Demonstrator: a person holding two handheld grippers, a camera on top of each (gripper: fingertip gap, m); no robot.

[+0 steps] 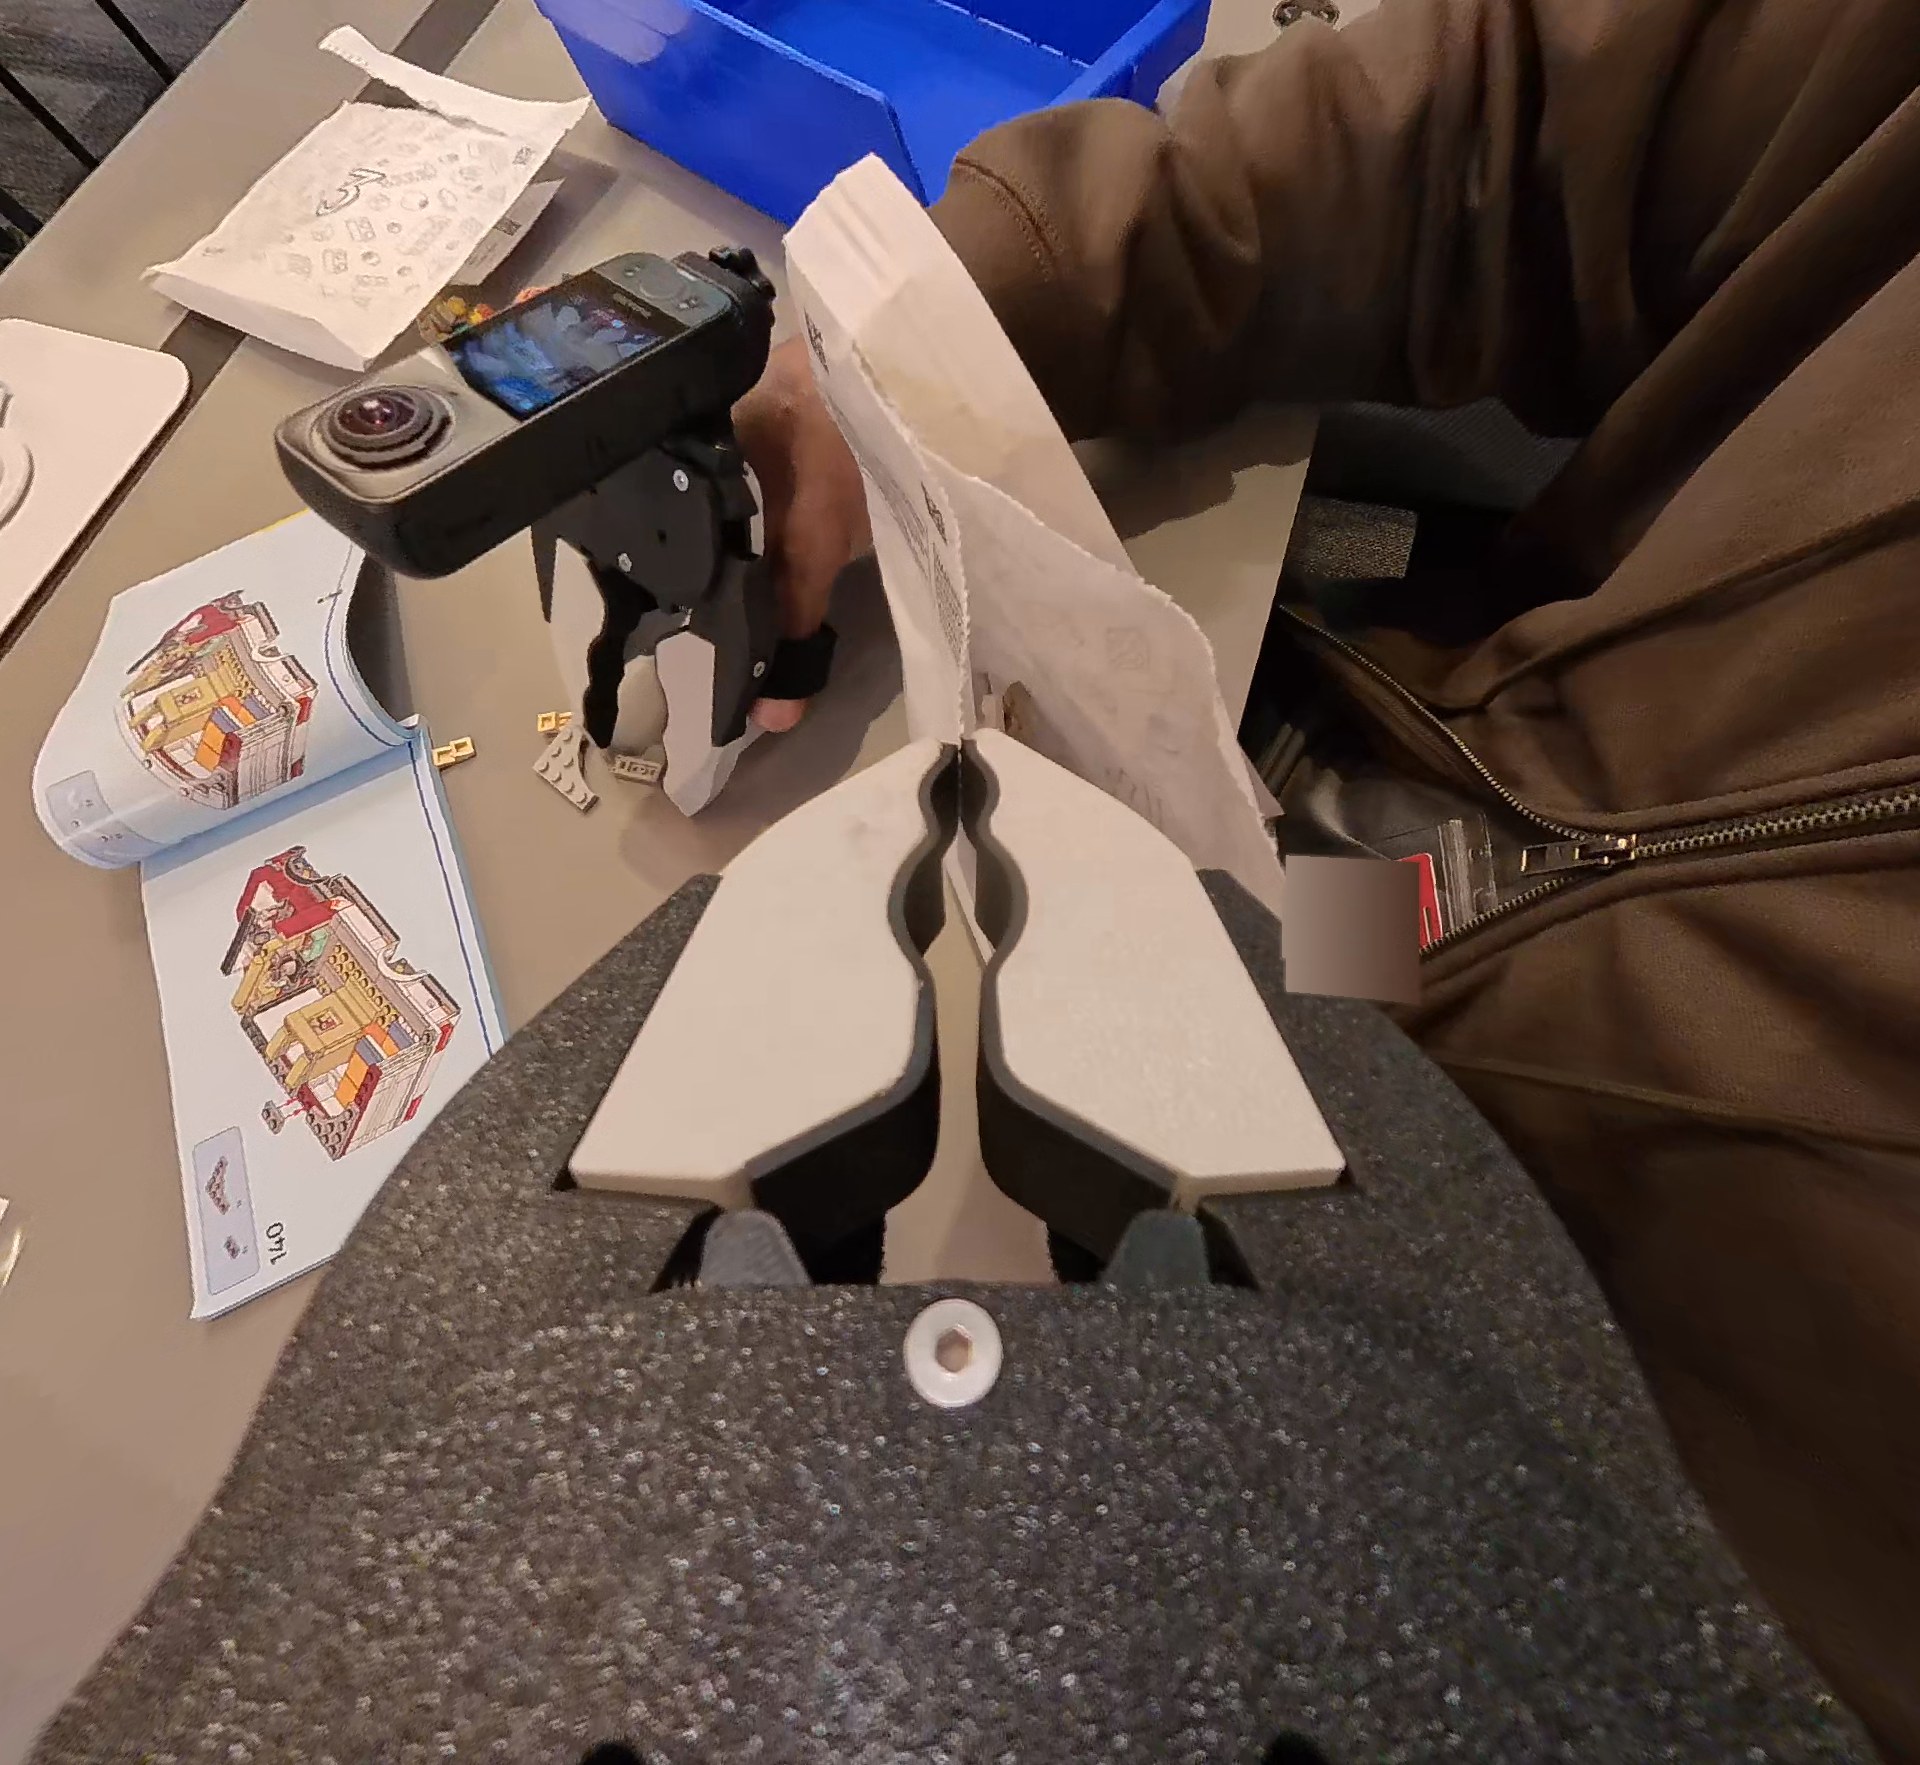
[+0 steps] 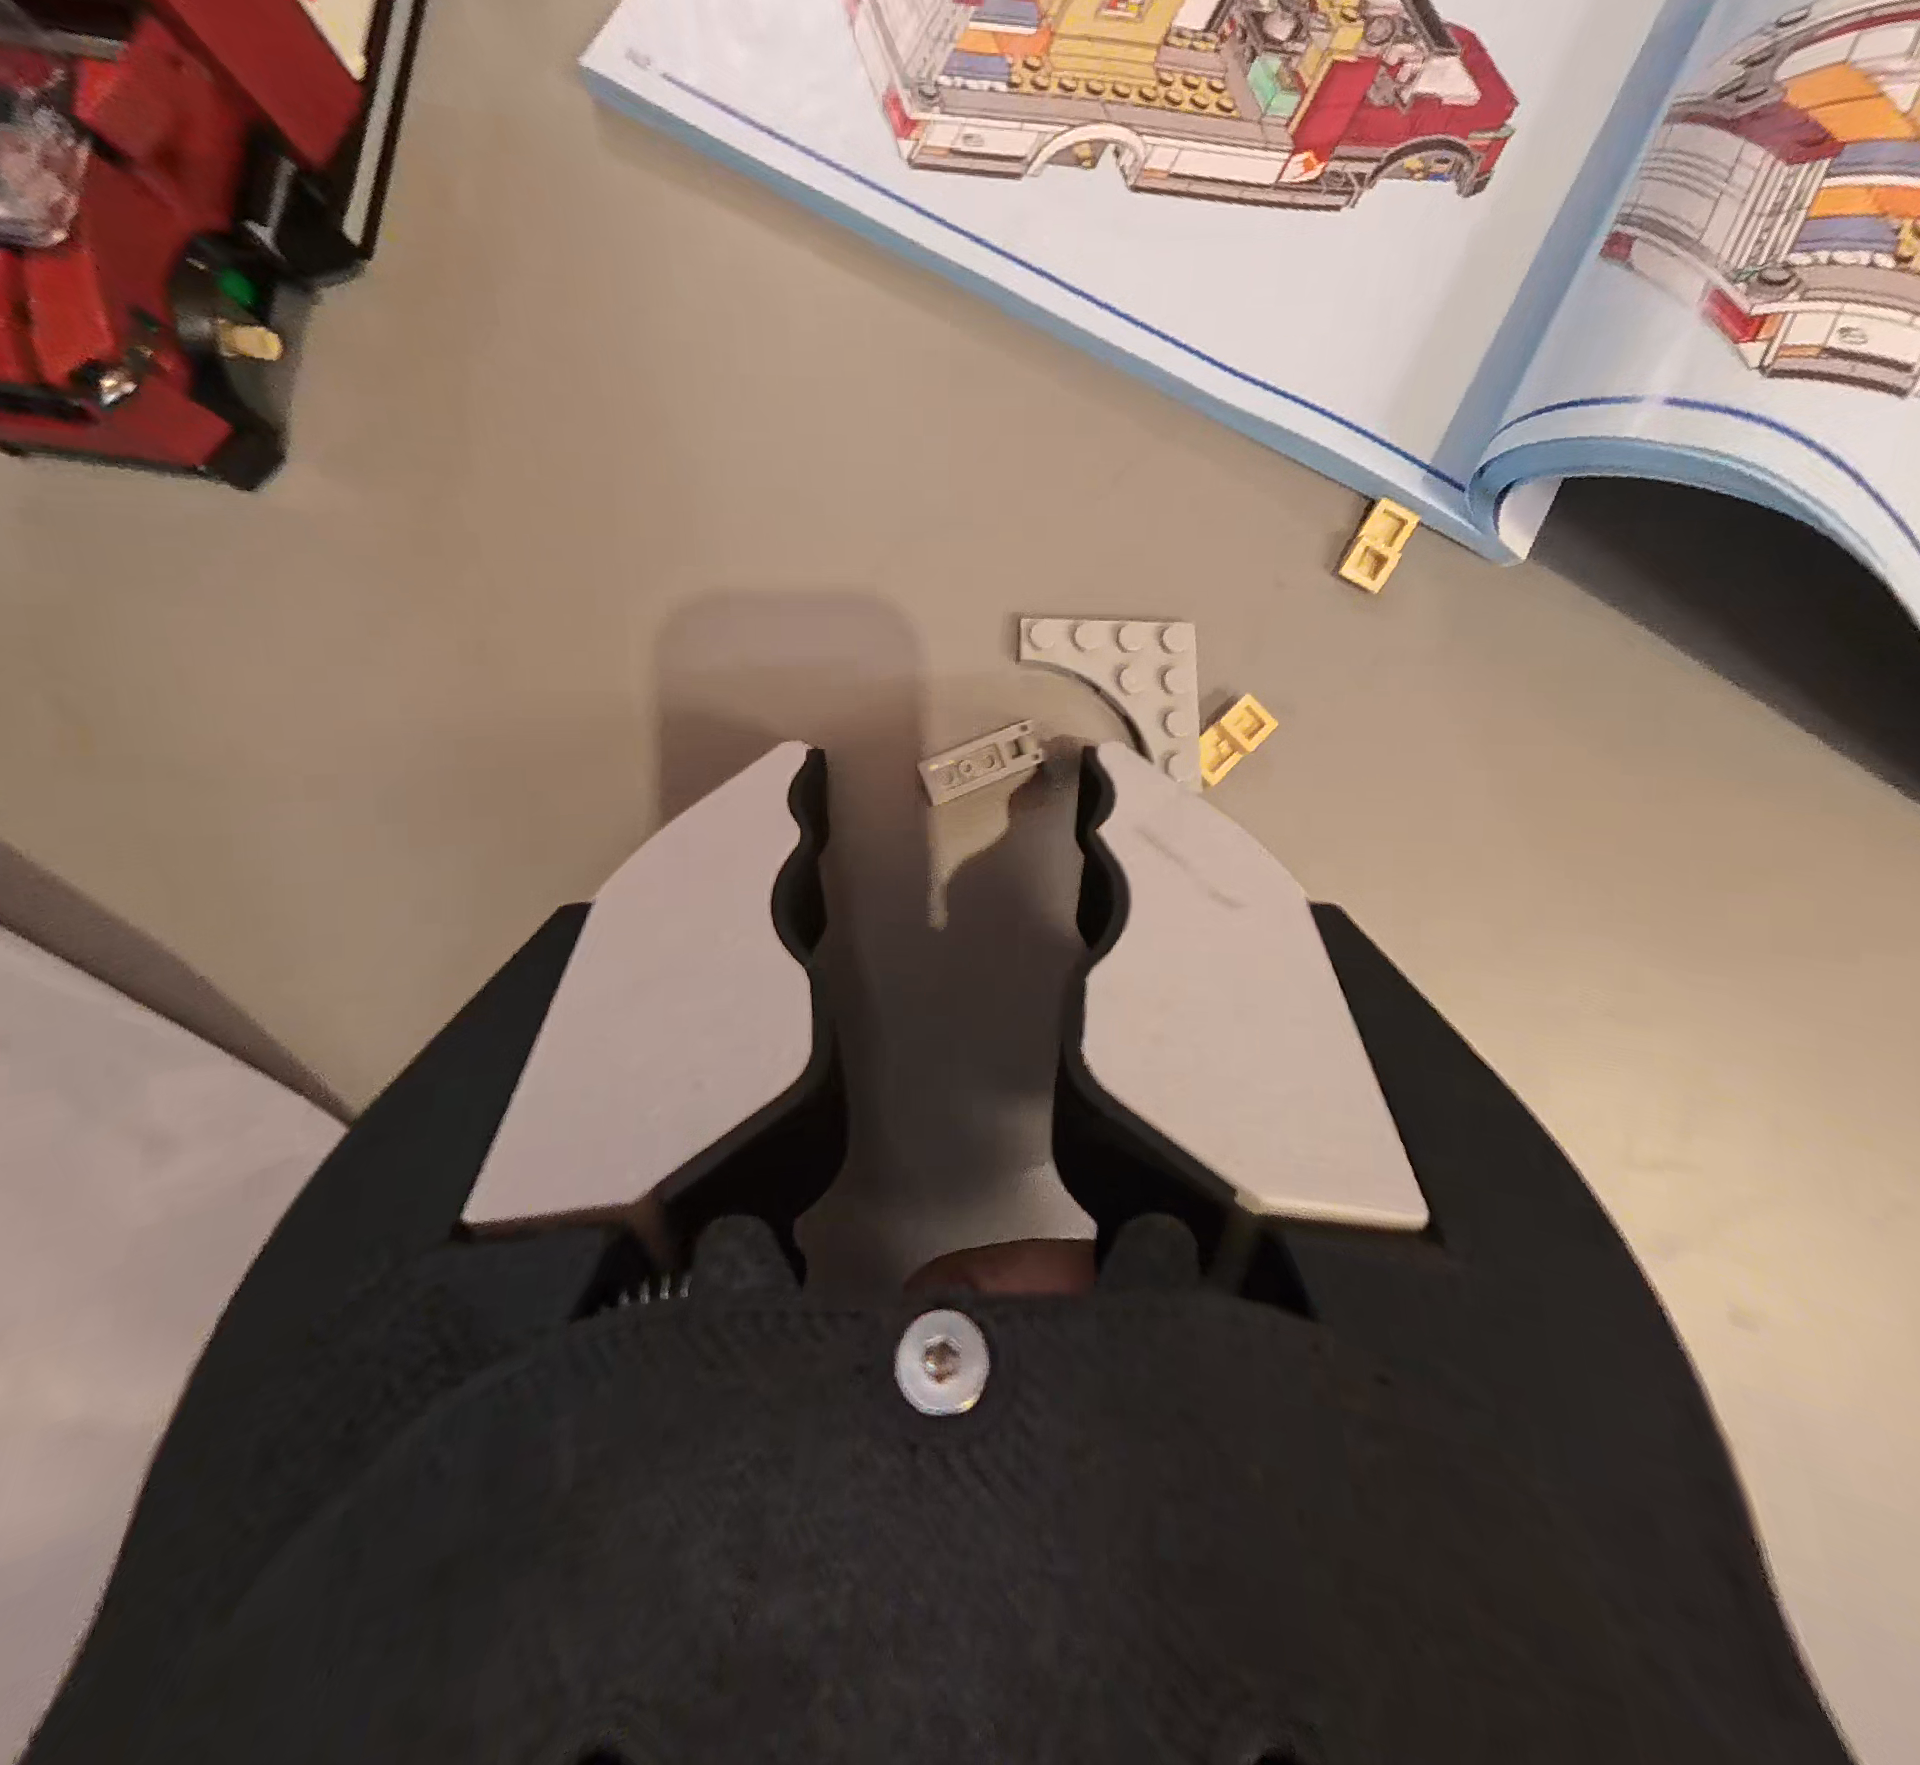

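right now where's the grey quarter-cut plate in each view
Left wrist view: the grey plate lies left of centre on the table, at the right gripper's tips.
Right wrist view: grey plate lies just above centre, past the right fingertip.
Shared landmark: the open booklet.

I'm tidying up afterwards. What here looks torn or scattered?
Two paper bags are ripped open: one lies near the blue bin, the other is pinched upright in the left claw. Small grey and yellow bricks lie loose by the booklet.
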